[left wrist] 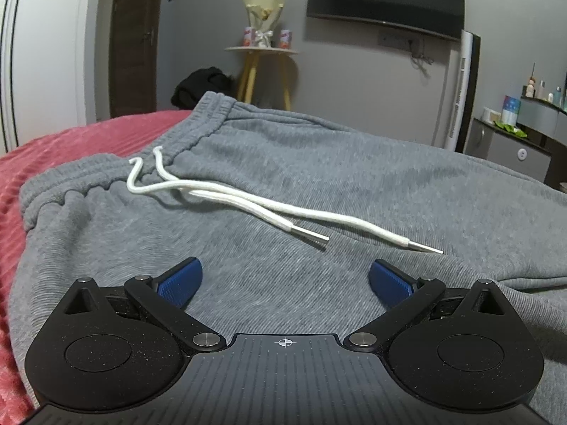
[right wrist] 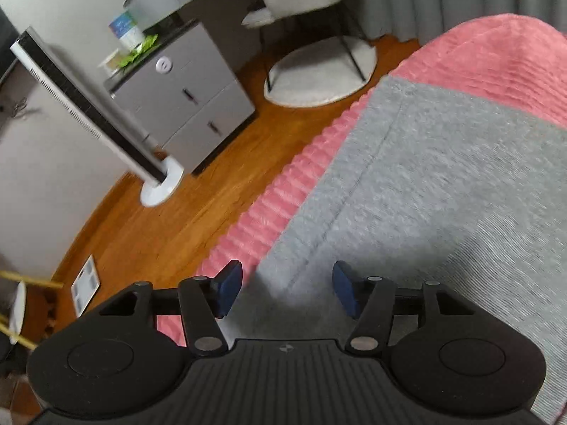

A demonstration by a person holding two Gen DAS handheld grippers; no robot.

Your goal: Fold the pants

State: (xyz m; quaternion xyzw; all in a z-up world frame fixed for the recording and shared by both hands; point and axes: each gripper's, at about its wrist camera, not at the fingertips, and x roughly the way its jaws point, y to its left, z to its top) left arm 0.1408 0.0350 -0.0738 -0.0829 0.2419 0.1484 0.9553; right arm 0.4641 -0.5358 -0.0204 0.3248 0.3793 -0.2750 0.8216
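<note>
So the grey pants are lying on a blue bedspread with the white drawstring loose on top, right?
Not quite: the bedspread is pinkish red, not blue, as the left wrist view shows. The grey pants do lie on it, with the white drawstring loose on top.

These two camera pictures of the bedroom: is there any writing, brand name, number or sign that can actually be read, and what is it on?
No text can be read in either view.
Blue-and-white box on the grey cabinet: print too blurred.
Two small cans on the side table: pattern only, illegible.
Left gripper body: a round crosshair mark, no letters.
Right gripper body: a small emblem, unreadable.
</note>
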